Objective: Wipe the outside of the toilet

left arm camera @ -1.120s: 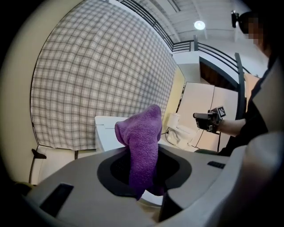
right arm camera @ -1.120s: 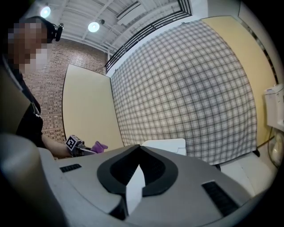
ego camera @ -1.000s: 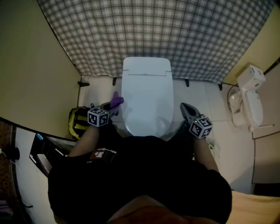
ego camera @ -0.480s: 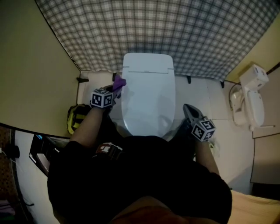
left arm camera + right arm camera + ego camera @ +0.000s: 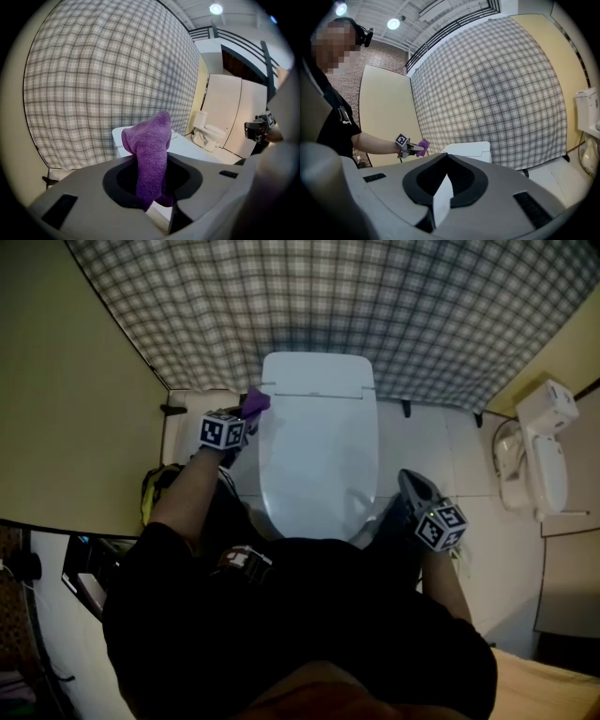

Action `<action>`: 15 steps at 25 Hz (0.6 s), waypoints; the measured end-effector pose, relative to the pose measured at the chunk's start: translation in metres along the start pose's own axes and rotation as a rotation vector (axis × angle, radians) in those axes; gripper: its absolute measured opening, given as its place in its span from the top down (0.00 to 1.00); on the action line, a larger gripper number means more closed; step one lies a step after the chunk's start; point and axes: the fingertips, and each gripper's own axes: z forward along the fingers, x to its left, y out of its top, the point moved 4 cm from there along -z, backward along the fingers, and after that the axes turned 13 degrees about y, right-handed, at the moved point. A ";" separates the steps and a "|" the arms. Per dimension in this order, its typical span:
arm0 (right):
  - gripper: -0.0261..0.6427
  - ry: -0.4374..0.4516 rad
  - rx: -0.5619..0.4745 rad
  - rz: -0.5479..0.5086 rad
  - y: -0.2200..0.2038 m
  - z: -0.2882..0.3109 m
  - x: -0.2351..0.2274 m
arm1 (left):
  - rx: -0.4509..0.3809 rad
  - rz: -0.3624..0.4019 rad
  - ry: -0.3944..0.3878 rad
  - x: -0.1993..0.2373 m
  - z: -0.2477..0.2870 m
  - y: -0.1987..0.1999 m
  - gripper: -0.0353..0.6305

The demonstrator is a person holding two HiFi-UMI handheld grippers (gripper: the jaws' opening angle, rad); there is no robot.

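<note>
The toilet point(image 5: 319, 456) stands shut in front of the checked wall point(image 5: 328, 296), and most of its outside is still to be wiped, as far as I can judge. What has changed is on its left flank. A second ago my left gripper point(image 5: 246, 418) was down beside the front curve of the bowl; since then I have run it back along that side, and it is now up at the rear left corner, just beside where the lid meets the back block. I take that as one stroke along the left side reaching its end, so the back, the front and the whole right side remain. My right gripper point(image 5: 410, 486) has hardly shifted. It hangs low by the right front of the bowl, jaws drawn together with nothing between them. The left jaws are clamped on the purple cloth point(image 5: 255, 403), which stands up out of them in a thick fold and leans toward the toilet; whether it touches there I cannot tell
</note>
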 end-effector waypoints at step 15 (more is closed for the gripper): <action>0.95 -0.096 0.130 -0.022 -0.009 0.019 -0.045 | 0.195 0.071 0.112 0.148 0.199 0.061 0.79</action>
